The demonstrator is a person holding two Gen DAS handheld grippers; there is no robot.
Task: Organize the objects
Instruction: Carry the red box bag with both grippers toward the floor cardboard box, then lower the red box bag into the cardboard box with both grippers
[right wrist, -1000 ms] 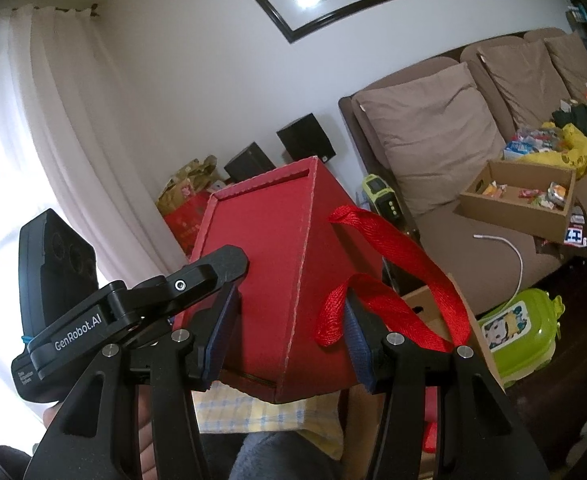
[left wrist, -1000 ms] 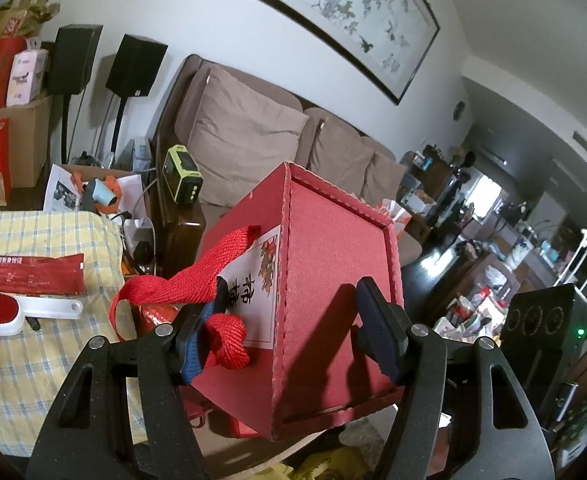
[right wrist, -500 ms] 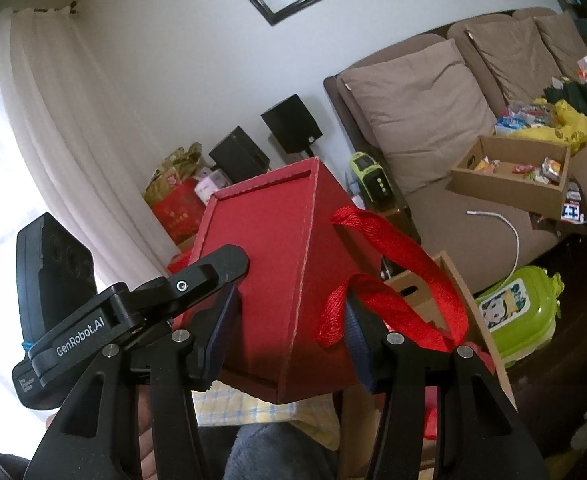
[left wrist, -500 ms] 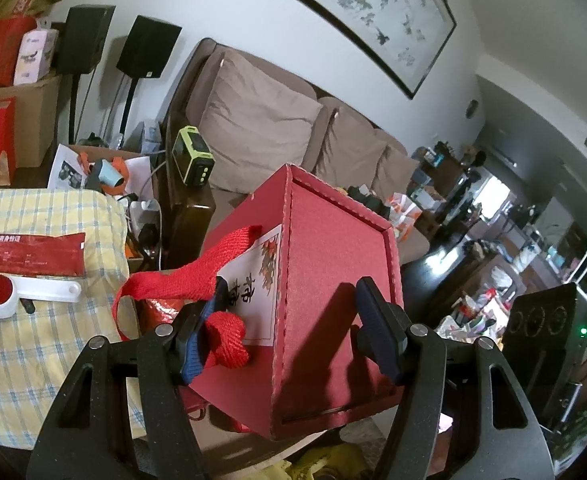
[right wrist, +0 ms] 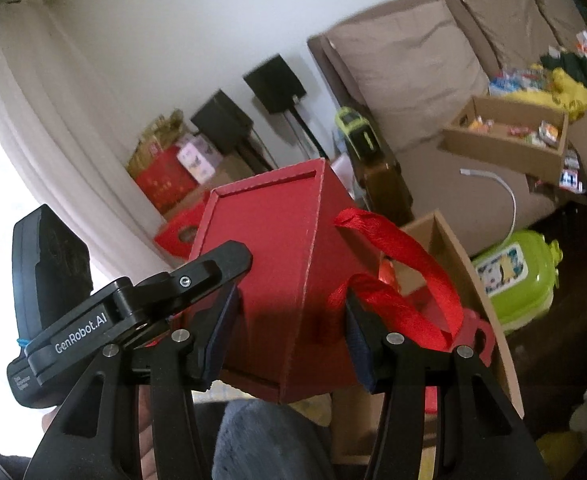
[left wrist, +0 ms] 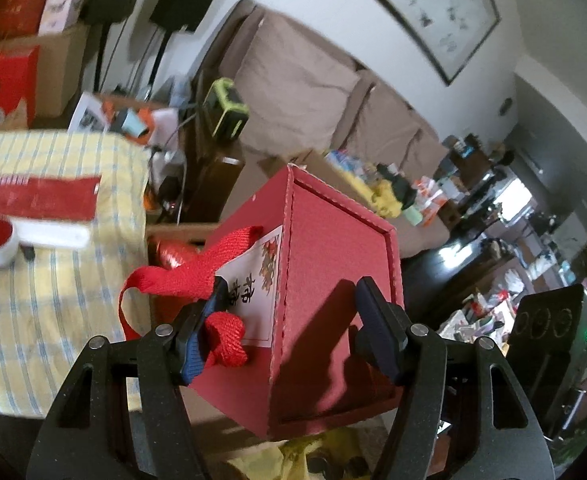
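Red box [left wrist: 325,312], frame centre, is clamped by left gripper [left wrist: 289,324] and right gripper [right wrist: 289,328]; judged light, stiff card; held at side walls, ribbon handle [right wrist: 405,276] pinched.

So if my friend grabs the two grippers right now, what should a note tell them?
Left gripper: shut on the red box, one pad pinning the red ribbon handle against its labelled side.
Right gripper: shut on the same red box, with another ribbon loop under one pad.
Where things are: the box is held tilted in the air between both grippers, above an open cardboard box beside the yellow checked table.
Done: box picked up.
Left: set it down somewhere; the frames do not show where.
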